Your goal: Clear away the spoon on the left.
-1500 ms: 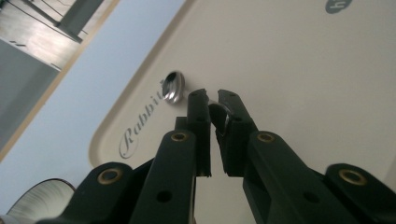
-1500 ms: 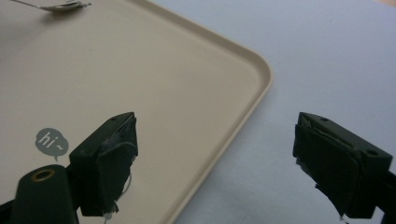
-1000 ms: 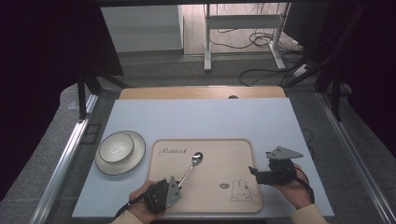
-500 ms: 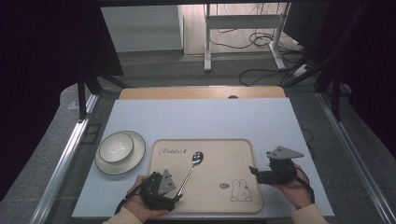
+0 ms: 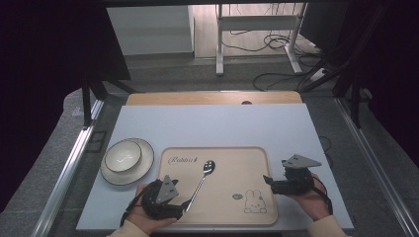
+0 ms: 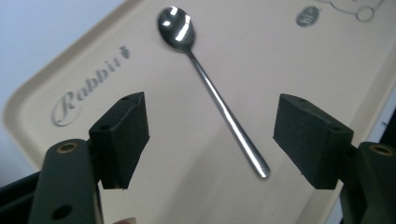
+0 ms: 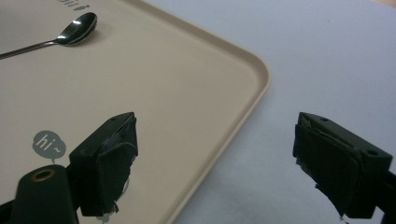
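A steel spoon [image 5: 202,180] lies on the beige tray [image 5: 232,165], bowl end toward the far side. My left gripper [image 5: 184,206] sits at the tray's near left corner, by the end of the spoon's handle. Its jaws have just been opening and now stand wide. In the left gripper view the spoon [image 6: 219,100] rests flat on the tray beyond and between the pads [image 6: 123,133], touching neither. My right gripper [image 5: 269,181] is open over the tray's right edge [image 7: 233,126], with nothing between its fingers. The spoon [image 7: 70,30] shows far off at the upper left there.
A white bowl [image 5: 123,157] sits on a plate [image 5: 143,170] left of the tray, on the pale blue tabletop [image 5: 217,126]. The tray carries a "Rabbit" script and a rabbit drawing [image 5: 254,202]. A wooden strip [image 5: 212,98] runs along the table's far edge.
The left gripper has opened its jaws, let go of the spoon's handle and drawn back a little to the left. The spoon stays flat on the tray. The right gripper has not moved.
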The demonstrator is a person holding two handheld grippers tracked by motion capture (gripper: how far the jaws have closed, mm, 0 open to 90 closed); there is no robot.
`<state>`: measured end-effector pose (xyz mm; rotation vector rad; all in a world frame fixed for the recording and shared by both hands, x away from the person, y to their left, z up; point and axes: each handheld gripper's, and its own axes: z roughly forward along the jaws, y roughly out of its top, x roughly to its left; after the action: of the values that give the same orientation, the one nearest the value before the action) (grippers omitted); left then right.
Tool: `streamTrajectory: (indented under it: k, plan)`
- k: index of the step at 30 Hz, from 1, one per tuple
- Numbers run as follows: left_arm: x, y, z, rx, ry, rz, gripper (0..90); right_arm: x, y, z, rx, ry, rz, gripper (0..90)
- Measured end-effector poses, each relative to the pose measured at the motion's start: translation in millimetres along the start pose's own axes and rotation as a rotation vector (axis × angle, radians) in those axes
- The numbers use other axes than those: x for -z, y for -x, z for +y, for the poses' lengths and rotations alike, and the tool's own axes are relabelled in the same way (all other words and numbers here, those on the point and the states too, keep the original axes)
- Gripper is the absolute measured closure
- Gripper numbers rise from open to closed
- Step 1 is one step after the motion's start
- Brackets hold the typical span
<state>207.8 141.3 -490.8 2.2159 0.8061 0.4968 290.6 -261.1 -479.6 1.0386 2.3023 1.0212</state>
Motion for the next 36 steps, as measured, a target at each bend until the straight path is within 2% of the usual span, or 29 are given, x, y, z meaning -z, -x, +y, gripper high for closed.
streamTrajectory:
  k: [6, 11, 18, 23, 30, 36]
  plan:
    - [14.0, -11.8, -7.3, 0.051, 0.034, 0.065, 27.0, -2.9, 0.1, 0.5, 0.0, -0.003, 0.008, 14.0]
    - [24.0, -23.4, -15.8, 0.084, 0.022, 0.108, 27.3, -5.1, 2.0, 0.8, -0.002, 0.0, 0.012, 14.0]
    - [36.8, -35.7, -26.1, 0.164, 0.061, 0.181, 27.4, -3.2, 0.0, 0.2, 0.01, 0.002, 0.026, 14.0]
    - [37.7, -42.1, -28.2, 0.188, 0.072, 0.201, 27.3, -1.1, -0.2, -1.3, 0.005, 0.003, 0.019, 14.0]
    - [40.2, -46.1, -33.1, 0.192, 0.08, 0.208, 27.5, 6.1, 2.3, -3.2, -0.01, 0.018, -0.011, 14.3]
    - [40.8, -45.5, -35.0, 0.188, 0.076, 0.21, 27.6, 5.2, 4.5, -0.7, -0.017, 0.03, -0.015, 14.3]
